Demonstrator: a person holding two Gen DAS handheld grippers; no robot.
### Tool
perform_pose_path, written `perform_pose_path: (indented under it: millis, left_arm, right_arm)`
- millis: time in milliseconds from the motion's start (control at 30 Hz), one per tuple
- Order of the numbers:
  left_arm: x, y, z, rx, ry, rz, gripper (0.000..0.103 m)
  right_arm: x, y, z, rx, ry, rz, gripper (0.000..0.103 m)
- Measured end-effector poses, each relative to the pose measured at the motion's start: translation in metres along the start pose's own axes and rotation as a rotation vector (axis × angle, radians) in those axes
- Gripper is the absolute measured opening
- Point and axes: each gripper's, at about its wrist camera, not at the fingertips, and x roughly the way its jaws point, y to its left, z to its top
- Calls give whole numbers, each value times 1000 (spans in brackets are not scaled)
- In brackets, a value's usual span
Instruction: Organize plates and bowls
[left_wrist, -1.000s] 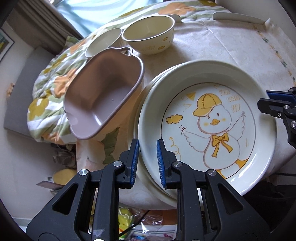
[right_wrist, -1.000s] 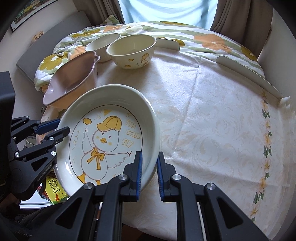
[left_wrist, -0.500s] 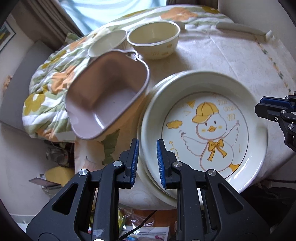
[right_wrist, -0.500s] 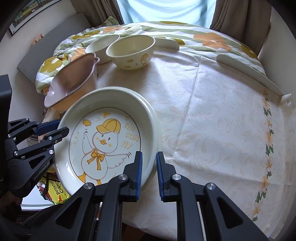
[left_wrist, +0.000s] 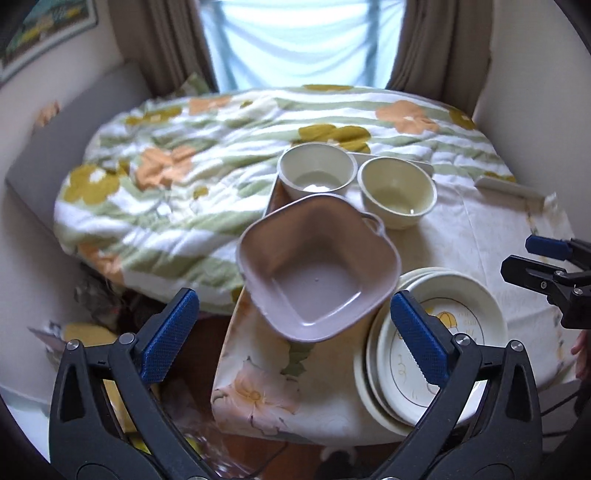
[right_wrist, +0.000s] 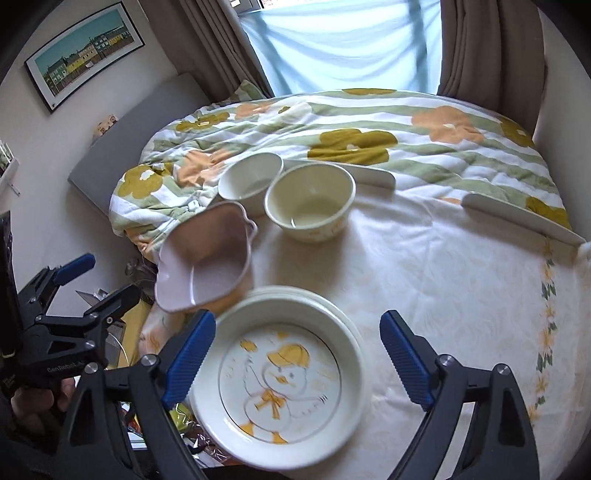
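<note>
Both tongs, left tongs and right tongs, are opening, gripping nothing; pink bowl is sitting dead ahead of the left, nearer.

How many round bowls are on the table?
2: the white bowl at the table's far edge by the blanket, and the cream bowl touching its right side. None look hidden.

Both our tongs point steeply down, jaws opening. Left tongs spread wide, nothing pressed between the blue pads. Right tongs likewise, gripping nothing. Our hand wraps the left handle.
</note>
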Motion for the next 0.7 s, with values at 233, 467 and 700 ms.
perform_pose_path:
  millis: [233, 467, 700]
  left_arm:
    - [36, 54, 1, -216, 65, -78, 103]
    - [81, 59, -12, -366, 129, -169, 95]
    - [128, 47, -16, -413, 221, -166, 54]
  right_arm:
    - [29, 22, 34, -62, 33, 5, 88]
    - [106, 28, 47, -129, 191, 109, 88]
    - [163, 35, 50, -183, 306, 185, 56]
